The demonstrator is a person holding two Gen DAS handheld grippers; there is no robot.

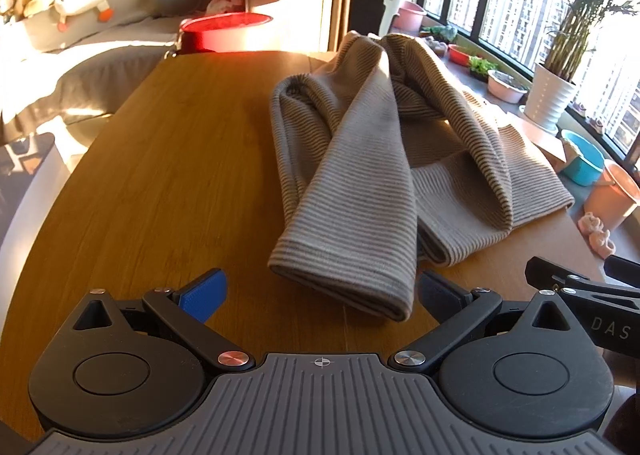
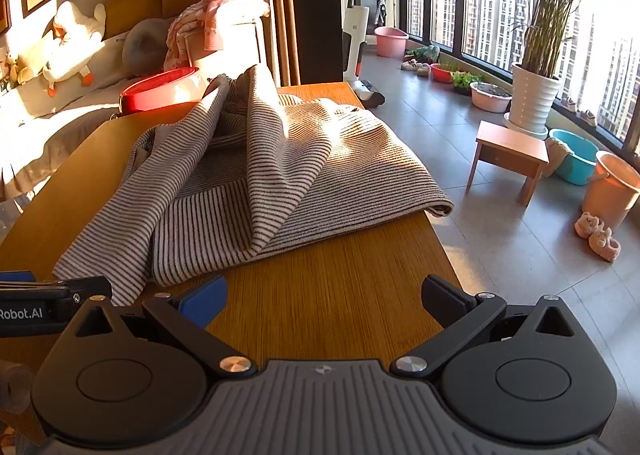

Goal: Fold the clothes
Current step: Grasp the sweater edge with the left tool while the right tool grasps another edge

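From the left wrist we see the left gripper [image 1: 320, 297] spread wide and holding nothing, low over the table's [image 1: 168, 183] near edge; the striped sweater [image 1: 360, 191] lies rumpled toward the right edge, one cuff reaching between our fingers, so we judge the folding barely begun and the next move a pinch on that cuff; the right gripper [image 1: 576, 287] is cut off at the frame's side. From the right wrist, the right gripper [image 2: 322, 299] also gapes empty above bare wood at the near right corner; the sweater [image 2: 260, 175] bunches high mid-table, its hem overhanging the right edge; the collar is hidden in the folds.
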